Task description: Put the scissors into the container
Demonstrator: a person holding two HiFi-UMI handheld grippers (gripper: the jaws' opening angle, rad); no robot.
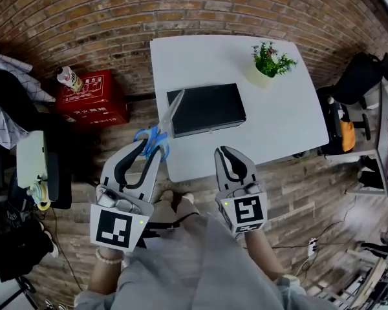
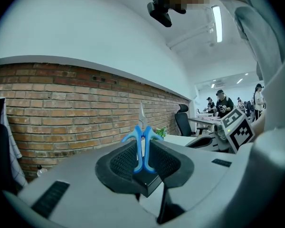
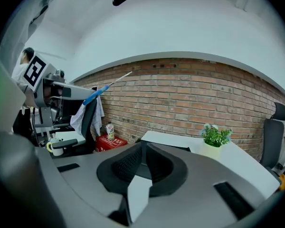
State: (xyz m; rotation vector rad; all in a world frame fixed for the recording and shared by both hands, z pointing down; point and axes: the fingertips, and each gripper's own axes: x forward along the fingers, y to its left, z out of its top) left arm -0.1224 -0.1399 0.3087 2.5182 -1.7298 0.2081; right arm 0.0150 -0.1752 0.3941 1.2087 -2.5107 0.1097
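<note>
Pinching the scissors (image 1: 170,115) by their handles, the left gripper (image 1: 148,151) is closed.

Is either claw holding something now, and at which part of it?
The left claw holds the scissors by their blue handles, blades pointing away. The right claw is shut on nothing.

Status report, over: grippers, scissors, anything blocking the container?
Left gripper shut on scissors, blades pointing toward the container. Right gripper shut, empty. Scissors not yet in. Nothing in the way; plant stands apart.
</note>
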